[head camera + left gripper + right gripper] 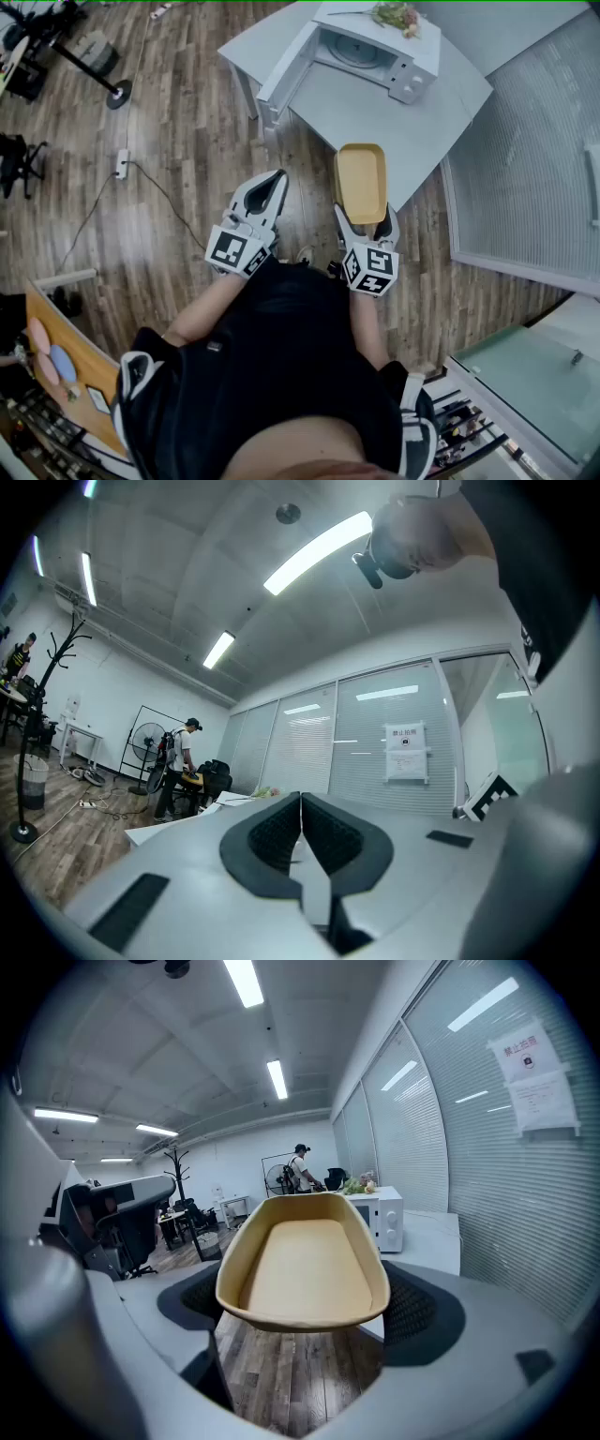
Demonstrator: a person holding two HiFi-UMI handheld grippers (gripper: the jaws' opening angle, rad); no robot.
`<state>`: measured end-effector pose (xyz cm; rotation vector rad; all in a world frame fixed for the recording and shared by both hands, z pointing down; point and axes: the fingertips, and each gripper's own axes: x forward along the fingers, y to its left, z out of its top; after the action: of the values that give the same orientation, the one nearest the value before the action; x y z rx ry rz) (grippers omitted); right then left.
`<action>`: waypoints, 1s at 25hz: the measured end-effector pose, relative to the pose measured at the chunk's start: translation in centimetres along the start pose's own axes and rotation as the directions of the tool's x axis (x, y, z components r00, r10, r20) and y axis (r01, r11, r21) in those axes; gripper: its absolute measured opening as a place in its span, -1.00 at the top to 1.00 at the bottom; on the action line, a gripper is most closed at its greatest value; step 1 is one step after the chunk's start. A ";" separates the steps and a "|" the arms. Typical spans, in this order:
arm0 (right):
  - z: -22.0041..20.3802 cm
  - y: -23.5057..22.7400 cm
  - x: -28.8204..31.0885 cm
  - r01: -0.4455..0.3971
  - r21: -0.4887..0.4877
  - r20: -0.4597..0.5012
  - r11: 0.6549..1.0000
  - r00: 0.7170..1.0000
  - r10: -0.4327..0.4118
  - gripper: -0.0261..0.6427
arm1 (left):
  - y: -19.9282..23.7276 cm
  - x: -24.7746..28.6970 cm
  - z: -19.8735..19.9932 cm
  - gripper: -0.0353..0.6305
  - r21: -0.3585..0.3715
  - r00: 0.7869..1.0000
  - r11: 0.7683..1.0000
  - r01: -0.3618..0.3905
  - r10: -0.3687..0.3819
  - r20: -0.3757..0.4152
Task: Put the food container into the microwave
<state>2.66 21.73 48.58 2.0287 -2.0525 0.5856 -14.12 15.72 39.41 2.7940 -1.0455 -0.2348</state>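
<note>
Food container [305, 1265]: tan, shallow, empty; judged light and thin-walled, liable to flex. Held by its near-end side walls in right gripper [366, 216], fingers spread wide on it, airborne short of open microwave [361, 52]. Left gripper [301, 803]: fingers closed together, empty.

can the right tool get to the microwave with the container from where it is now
Probably, with a step forward. The door of the microwave hangs open and the table before it is bare, so nothing blocks the right tool and its container.
</note>
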 end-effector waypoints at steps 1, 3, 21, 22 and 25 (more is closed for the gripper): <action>0.0 0.1 -0.1 0.001 0.000 0.001 1.000 1.000 -0.001 -0.61 | 0.0 -0.1 0.1 0.82 -0.004 1.000 1.000 0.000 0.000 0.000; 0.1 0.4 -0.2 0.001 -0.001 0.002 1.000 1.000 -0.001 -0.61 | 0.0 -0.3 0.3 0.82 -0.008 1.000 1.000 0.000 0.000 0.001; 0.0 3.1 0.0 0.009 0.035 0.001 0.999 1.000 -0.009 -0.61 | 1.5 -2.0 1.1 0.82 -0.033 0.999 0.999 0.039 -0.039 0.001; 0.0 3.5 0.1 0.012 0.037 -0.001 0.999 1.000 -0.012 -0.61 | 1.7 -2.1 1.1 0.82 -0.038 0.999 0.998 0.045 -0.045 0.001; 0.0 3.9 0.9 0.023 0.040 0.002 0.999 1.000 -0.024 -0.61 | 2.5 -2.2 0.9 0.82 -0.055 0.998 0.996 0.065 -0.065 0.005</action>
<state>-1.26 20.83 48.40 2.0740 -2.0315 0.6254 -17.48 15.23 39.19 2.7816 -0.9343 -0.2712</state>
